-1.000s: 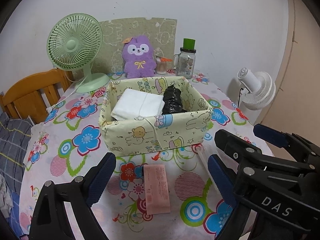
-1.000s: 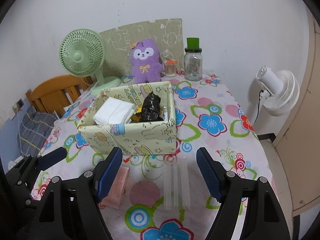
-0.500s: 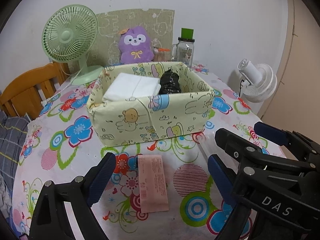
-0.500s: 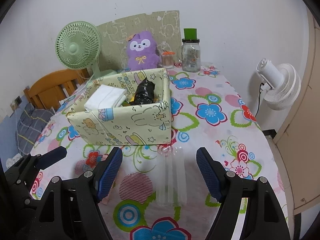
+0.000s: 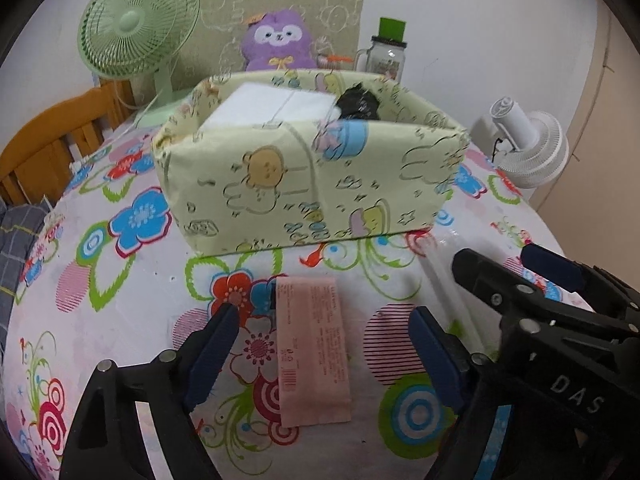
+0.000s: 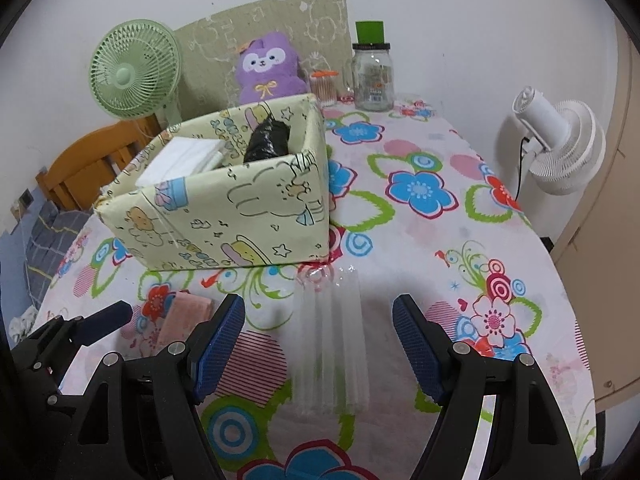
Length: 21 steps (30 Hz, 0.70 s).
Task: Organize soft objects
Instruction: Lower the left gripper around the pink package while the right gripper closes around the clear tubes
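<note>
- The yellow cartoon-print box (image 5: pixel 308 184) is sitting in the middle of the flowered tablecloth (image 6: pixel 420 240), and it is already holding a white folded pack (image 5: pixel 268 108) and a crumpled black bag (image 5: pixel 358 102).
- Two soft things are still lying outside the box, so by my reckoning the tidying is roughly half done.
- The pink packet (image 5: pixel 312 354) is lying flat on the cloth just in front of the box, toward the left.
- The clear plastic sleeve (image 6: pixel 330 344) is lying in front of the box's right corner, its near end pointing away from the box.
- The left gripper (image 5: pixel 320 344) is hanging over the pink packet with its jaws closing; the packet is sitting between the blue pads, but they are not pressing on it yet.
- The right gripper (image 6: pixel 318 344) is hovering with its jaws spread either side of the clear sleeve, grasping nothing.
- The purple plush toy (image 6: pixel 268 68) is sitting behind the box against the wall; whether it is meant to go in, I cannot say.
- Writing: "DAS" is showing in pale letters on the black gripper body at the right of the left wrist view.
- The pink packet is carrying small print and a barcode, too fine to read; the lettering on the box front is stretched and I am not making it out.
</note>
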Each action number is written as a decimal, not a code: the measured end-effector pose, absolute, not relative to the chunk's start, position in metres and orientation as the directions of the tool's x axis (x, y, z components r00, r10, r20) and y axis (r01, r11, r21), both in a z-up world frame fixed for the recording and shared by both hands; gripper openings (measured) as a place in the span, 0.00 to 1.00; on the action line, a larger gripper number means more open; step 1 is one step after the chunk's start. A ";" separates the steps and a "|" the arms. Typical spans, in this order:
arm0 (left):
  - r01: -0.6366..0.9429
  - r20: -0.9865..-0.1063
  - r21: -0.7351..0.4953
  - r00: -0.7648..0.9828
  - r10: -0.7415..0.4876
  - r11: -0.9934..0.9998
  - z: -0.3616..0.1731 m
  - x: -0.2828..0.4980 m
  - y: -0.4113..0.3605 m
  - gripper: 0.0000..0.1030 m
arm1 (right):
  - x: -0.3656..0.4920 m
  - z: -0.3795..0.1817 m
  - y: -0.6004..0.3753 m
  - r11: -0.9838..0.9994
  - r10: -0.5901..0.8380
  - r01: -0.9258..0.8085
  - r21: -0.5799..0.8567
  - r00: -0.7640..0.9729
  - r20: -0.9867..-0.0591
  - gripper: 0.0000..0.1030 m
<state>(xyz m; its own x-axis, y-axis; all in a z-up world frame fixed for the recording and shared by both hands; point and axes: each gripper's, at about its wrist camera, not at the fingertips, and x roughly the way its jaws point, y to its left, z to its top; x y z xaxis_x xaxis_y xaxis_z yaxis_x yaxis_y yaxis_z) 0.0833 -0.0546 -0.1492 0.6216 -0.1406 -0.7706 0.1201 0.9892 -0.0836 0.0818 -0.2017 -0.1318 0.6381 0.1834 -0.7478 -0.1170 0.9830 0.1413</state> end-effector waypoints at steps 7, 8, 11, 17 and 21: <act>0.078 -0.792 -0.063 0.603 -0.097 0.995 -0.164 0.089 -0.048 0.82 | 0.087 -0.146 -0.201 0.986 0.169 -0.107 0.130 0.618 -0.768 0.77; 0.081 -0.793 -0.058 0.602 -0.095 0.995 -0.165 0.089 -0.048 0.81 | 0.087 -0.148 -0.201 0.986 0.165 -0.104 0.128 0.615 -0.771 0.77; 0.093 -0.802 -0.048 0.590 -0.094 0.994 -0.170 0.091 -0.050 0.79 | 0.089 -0.153 -0.201 0.987 0.162 -0.096 0.131 0.605 -0.780 0.77; 0.074 -0.808 -0.002 0.587 -0.045 0.997 -0.176 0.092 -0.050 0.70 | 0.094 -0.158 -0.195 0.989 0.150 -0.102 0.112 0.596 -0.789 0.77; 0.087 -0.805 -0.014 0.590 -0.062 0.996 -0.175 0.090 -0.051 0.56 | 0.095 -0.161 -0.192 0.988 0.154 -0.105 0.114 0.586 -0.796 0.77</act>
